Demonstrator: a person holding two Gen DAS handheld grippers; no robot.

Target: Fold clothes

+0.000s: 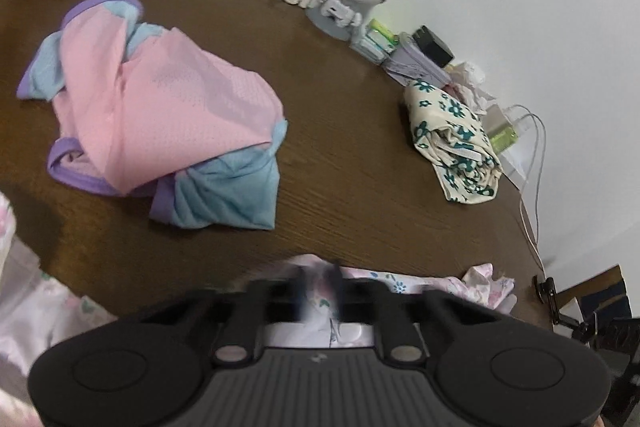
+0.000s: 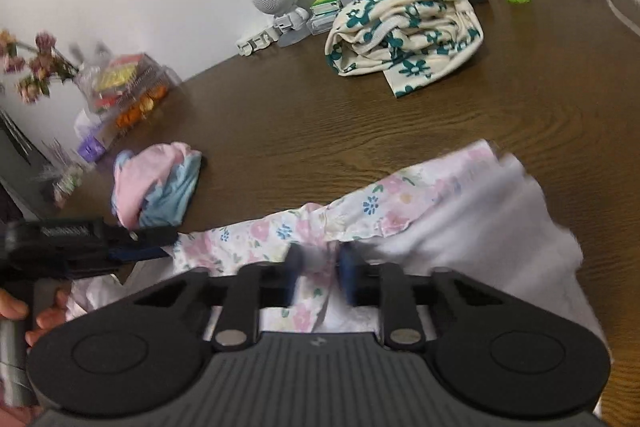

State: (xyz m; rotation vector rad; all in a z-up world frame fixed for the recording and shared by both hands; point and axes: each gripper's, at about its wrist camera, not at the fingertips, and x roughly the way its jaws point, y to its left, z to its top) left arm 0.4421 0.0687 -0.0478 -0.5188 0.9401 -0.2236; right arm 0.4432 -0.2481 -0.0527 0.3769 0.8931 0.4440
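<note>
Thin white cotton printed with pink and blue flowers, the floral garment (image 2: 352,215) we are folding, is lying nearest us at the near edge of the brown wooden table (image 2: 400,123). The right gripper (image 2: 319,259) is pinching a bunched fold of it between narrowly closed fingers. At near left, the left gripper (image 2: 160,247) is clamping the same hem, and its own view confirms cloth caught between blurred, nearly closed fingers (image 1: 336,283).

We are judging the step in hand to be stretching one edge taut between two held points, before any fold is laid. The next move is calling for both grips to travel together, so the loose white bulk at right is not dragging or twisting.

Farther off, a crumpled pink-and-blue top (image 1: 160,115) is waiting at left. A cream bundle with teal flowers (image 2: 404,27) is lying at far right, just beside the clutter along the wall.
</note>
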